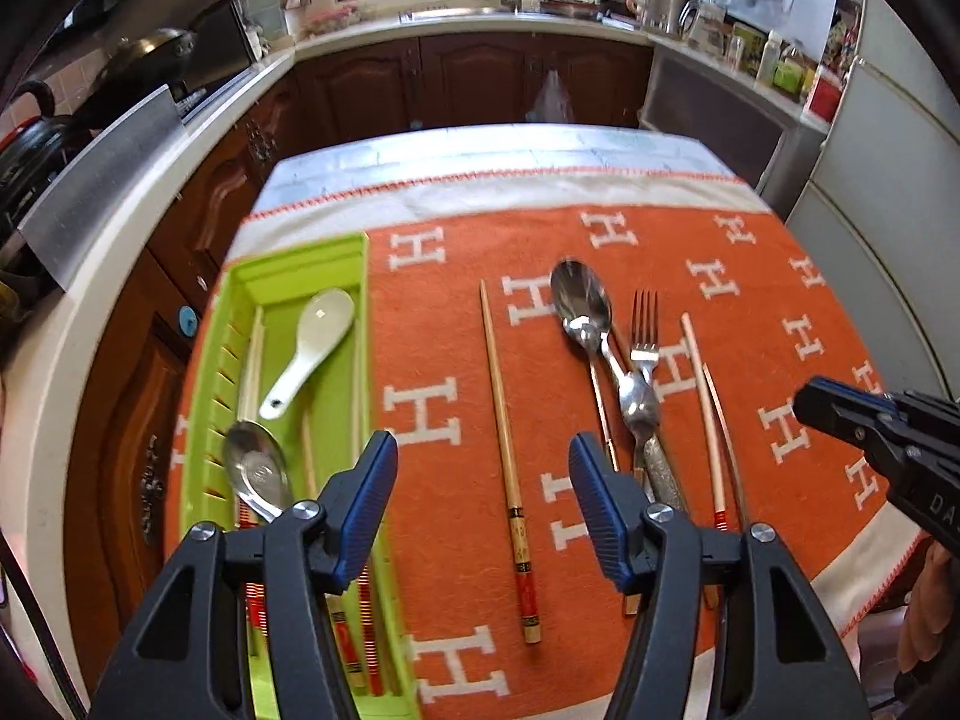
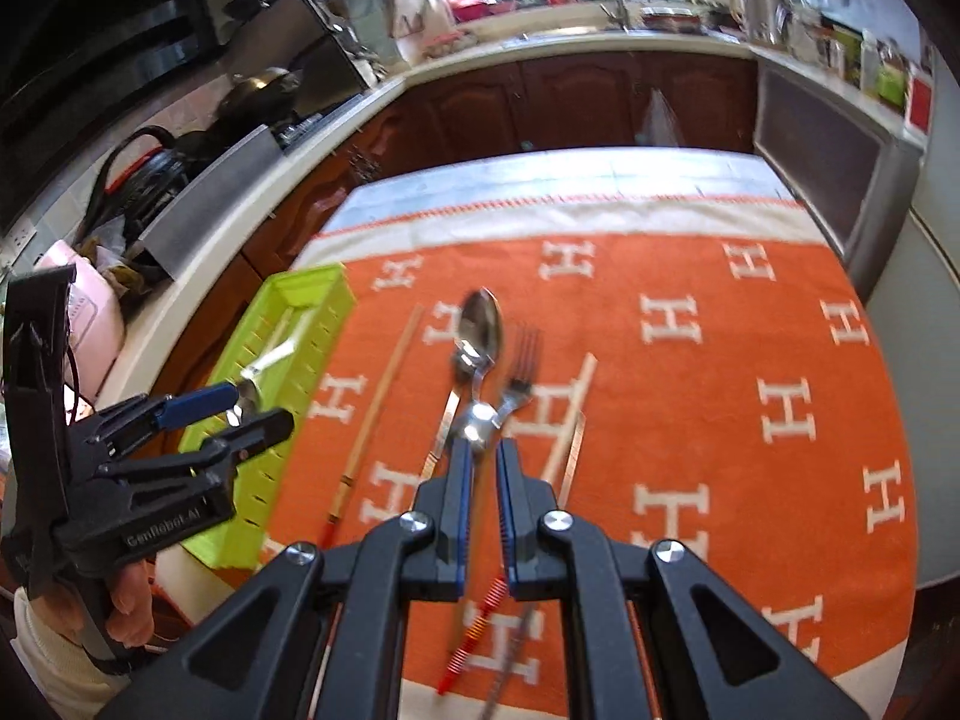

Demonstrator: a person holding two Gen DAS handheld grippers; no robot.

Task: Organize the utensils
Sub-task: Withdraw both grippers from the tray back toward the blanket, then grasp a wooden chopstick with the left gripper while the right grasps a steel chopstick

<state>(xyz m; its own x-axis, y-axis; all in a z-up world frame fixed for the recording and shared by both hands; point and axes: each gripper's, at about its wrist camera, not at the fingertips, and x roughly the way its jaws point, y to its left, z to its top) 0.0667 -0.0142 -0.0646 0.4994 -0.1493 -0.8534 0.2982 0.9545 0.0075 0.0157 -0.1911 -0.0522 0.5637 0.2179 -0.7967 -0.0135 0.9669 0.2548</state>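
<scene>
**Left gripper empty, right gripper nearly closed over the loose cutlery**

The left gripper (image 1: 483, 504) has its blue pads well apart with nothing between them; it hangs above the orange cloth (image 1: 600, 228), just right of the green tray (image 1: 300, 258). The right gripper (image 2: 480, 480) has its pads drawn almost together. A thin handle runs through the narrow gap between them, but blur hides whether the pads press on it.

The green tray lies at the left edge of the orange cloth on the bench. Right of the tray lies a single wooden chopstick (image 1: 504, 450), and further right a cluster: a large steel spoon (image 1: 579, 300), a fork (image 1: 645, 330) and two pale chopsticks (image 1: 702, 396).

The left wrist view looks down into the tray, showing a white ceramic spoon (image 1: 312, 348), a steel spoon (image 1: 255, 468) and chopsticks with red ends along its length. The right wrist view shows only the tray's slotted outer wall (image 2: 282, 420) and a glimpse of the white spoon. It alone shows a hand (image 2: 129, 594) holding the left gripper beside the tray
</scene>
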